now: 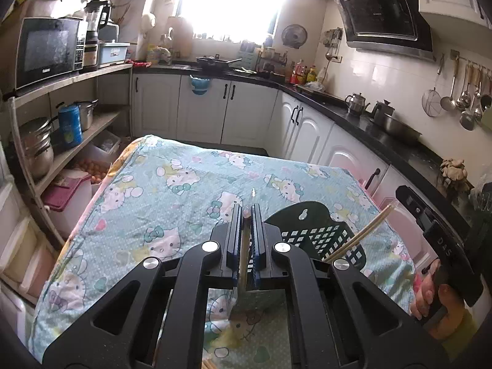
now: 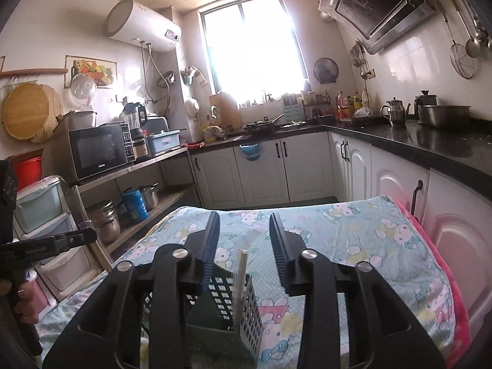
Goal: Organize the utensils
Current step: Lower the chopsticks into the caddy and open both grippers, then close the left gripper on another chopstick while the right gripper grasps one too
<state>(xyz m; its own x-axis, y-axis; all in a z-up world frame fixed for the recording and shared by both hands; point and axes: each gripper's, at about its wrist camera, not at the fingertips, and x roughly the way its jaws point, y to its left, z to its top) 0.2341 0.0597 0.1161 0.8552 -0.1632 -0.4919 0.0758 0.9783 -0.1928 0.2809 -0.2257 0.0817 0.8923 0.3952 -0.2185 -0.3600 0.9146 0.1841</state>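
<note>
Left gripper (image 1: 245, 215): lower centre of the left wrist view, clenched on thin pale wooden chopsticks (image 1: 244, 261) running between its pads.
Right gripper (image 2: 244, 230): released — jaws apart, nothing pressed.
Holder: dark green perforated plastic utensil basket (image 2: 233, 304) on the cartoon-cat print cloth (image 2: 353, 246), lower centre of the right wrist view.
Basket contents: a pale chopstick pair (image 1: 359, 236) — leaning toward the upper right.

Kitchen interior. Bright overexposed window (image 2: 255, 52) in far wall; white tiled wall (image 2: 424, 70) at right. L-shaped black countertop (image 2: 430, 144) over white panelled cabinets (image 2: 261, 172). Black slanted range hood (image 2: 375, 3). White cylindrical water heater (image 2: 141, 24) high on the left wall. Open shelving rack (image 1: 77, 104) carrying a black microwave oven (image 1: 49, 49). Desk under a pale blue cartoon-cat cloth (image 1: 172, 190).
</note>
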